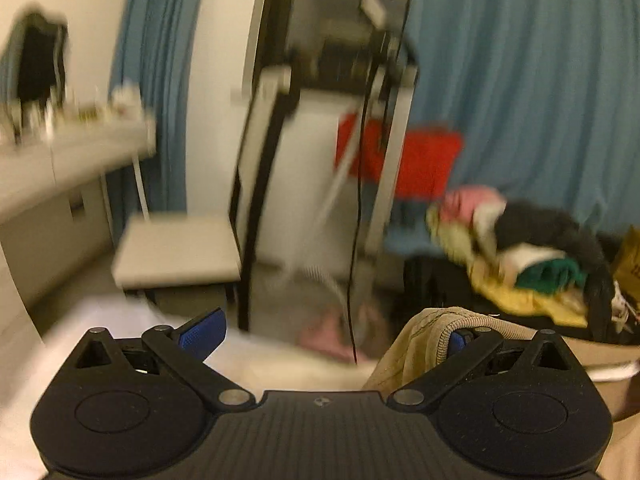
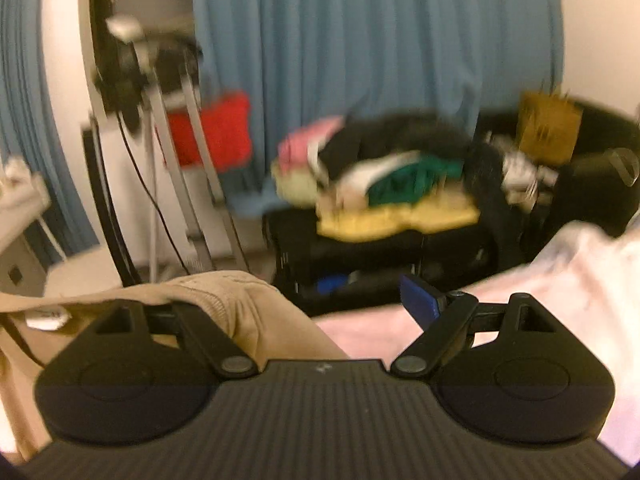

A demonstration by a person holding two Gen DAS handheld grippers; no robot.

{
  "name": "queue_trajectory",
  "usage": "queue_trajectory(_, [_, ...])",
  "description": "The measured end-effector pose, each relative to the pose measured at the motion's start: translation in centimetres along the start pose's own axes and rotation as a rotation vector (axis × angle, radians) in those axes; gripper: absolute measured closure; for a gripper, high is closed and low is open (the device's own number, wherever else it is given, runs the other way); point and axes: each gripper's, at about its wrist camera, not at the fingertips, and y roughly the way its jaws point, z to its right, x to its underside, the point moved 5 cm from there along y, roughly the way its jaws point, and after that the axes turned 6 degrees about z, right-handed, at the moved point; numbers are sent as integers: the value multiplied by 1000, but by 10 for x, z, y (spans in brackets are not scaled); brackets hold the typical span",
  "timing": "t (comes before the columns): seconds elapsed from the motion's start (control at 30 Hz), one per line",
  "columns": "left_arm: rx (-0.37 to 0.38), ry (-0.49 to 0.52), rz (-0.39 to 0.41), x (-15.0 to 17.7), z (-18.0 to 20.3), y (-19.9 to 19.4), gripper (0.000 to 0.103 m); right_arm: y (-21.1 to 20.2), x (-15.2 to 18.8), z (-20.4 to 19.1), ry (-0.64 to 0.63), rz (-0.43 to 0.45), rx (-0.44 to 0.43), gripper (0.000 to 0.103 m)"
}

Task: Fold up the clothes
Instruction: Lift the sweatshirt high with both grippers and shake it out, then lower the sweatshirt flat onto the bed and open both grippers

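A tan garment (image 1: 420, 344) with a ribbed hem hangs over the right finger of my left gripper (image 1: 332, 336). That gripper's fingers stand wide apart, and the blue left pad (image 1: 202, 334) is bare. In the right wrist view the same tan garment (image 2: 244, 304) drapes over and hides the left finger of my right gripper (image 2: 316, 300). This gripper is open too, with its blue right pad (image 2: 420, 298) bare. The cloth stretches between the two grippers above a white sheet (image 1: 120, 320). Both views are blurred by motion.
A heap of mixed clothes (image 2: 380, 176) lies on a black case (image 2: 360, 256) in front of a blue curtain (image 2: 360, 40). A metal stand with a cable (image 1: 356, 200), a red cloth (image 1: 424, 160), a white stool (image 1: 176, 248) and a cluttered shelf (image 1: 60, 148) stand to the left.
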Motion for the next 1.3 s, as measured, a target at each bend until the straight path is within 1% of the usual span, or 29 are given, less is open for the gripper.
queue_trajectory(0.03, [-2,-3,-47,13,-1,19,0,18,14,-2,-26,-55,-4,19])
queue_trajectory(0.07, [-7,11,-84,26,0,30,0,36,27,-4,-52,-111,-9,19])
queue_trajectory(0.1, [-12,44,-126,32,1,44,0,53,40,-6,-81,-178,-19,19])
queue_trajectory(0.13, [-17,76,-167,37,2,59,0,64,50,-9,-110,-236,-33,19])
queue_trajectory(0.2, [-8,124,-237,51,5,76,0,74,66,-15,-167,-310,-57,19])
queue_trajectory(0.27, [28,167,-310,65,12,74,0,74,72,-24,-212,-364,-102,19])
queue_trajectory(0.37, [34,280,-392,83,26,53,0,69,72,-39,-250,-407,-162,19])
queue_trajectory(0.4, [22,326,-393,85,30,47,0,68,72,-43,-254,-422,-183,19])
queue_trajectory(0.43, [17,359,-376,86,32,45,0,67,71,-47,-249,-438,-206,19])
queue_trajectory(0.5, [47,377,-335,81,35,25,0,58,69,-51,-217,-430,-231,19])
queue_trajectory(0.57, [75,375,-300,79,34,-2,0,38,63,-52,-167,-400,-247,19])
queue_trajectory(0.67, [91,361,-221,78,31,-55,0,2,57,-52,-137,-321,-242,19])
queue_trajectory(0.8, [74,297,-123,87,17,-134,0,-70,51,-45,-76,-196,-231,19])
queue_trajectory(0.9, [75,218,-68,98,6,-215,0,-139,54,-41,-30,-117,-234,19])
queue_trajectory(0.97, [82,146,-38,111,-3,-261,0,-186,60,-39,-8,-75,-241,19])
queue_trajectory(1.07, [98,49,-5,132,-18,-327,0,-261,80,-33,14,-31,-249,19])
queue_trajectory(1.13, [91,-5,16,147,-29,-368,0,-309,97,-30,14,-5,-258,18])
queue_trajectory(1.23, [82,-34,60,168,-42,-427,0,-366,122,-25,-3,34,-270,18])
queue_trajectory(1.3, [74,-15,94,180,-48,-459,0,-394,136,-19,4,59,-263,18])
